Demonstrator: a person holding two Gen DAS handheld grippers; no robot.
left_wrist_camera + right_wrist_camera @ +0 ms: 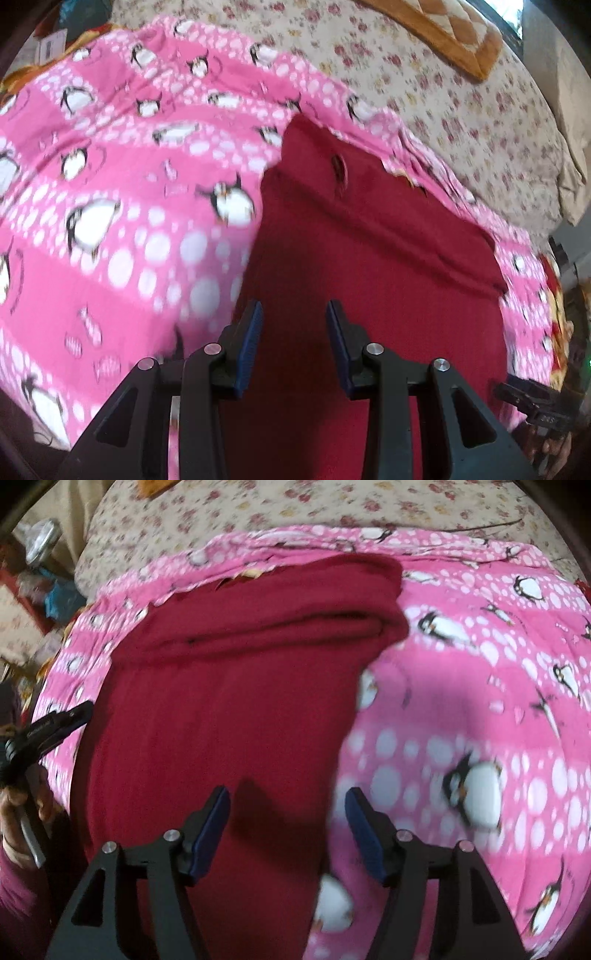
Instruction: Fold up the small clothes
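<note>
No lettering is legible; faint print on the other hand-held gripper [48, 727] is too blurred.

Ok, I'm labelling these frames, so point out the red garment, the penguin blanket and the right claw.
red garment [221, 709]: right wrist view, flat middle panel.
penguin blanket [110, 206]: left wrist view, pink area left of the garment.
right claw [288, 827]: right wrist view, midway between the fingertips.

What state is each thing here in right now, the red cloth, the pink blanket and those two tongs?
Red garment: lying on the pink blanket, far end folded over in layers, held by neither tongs.
Pink penguin blanket: spread over the floral bedsheet, rumpled along its far edge.
Left tongs: open, empty, over the red garment.
Right tongs: open, empty, above the garment's right edge.
</note>
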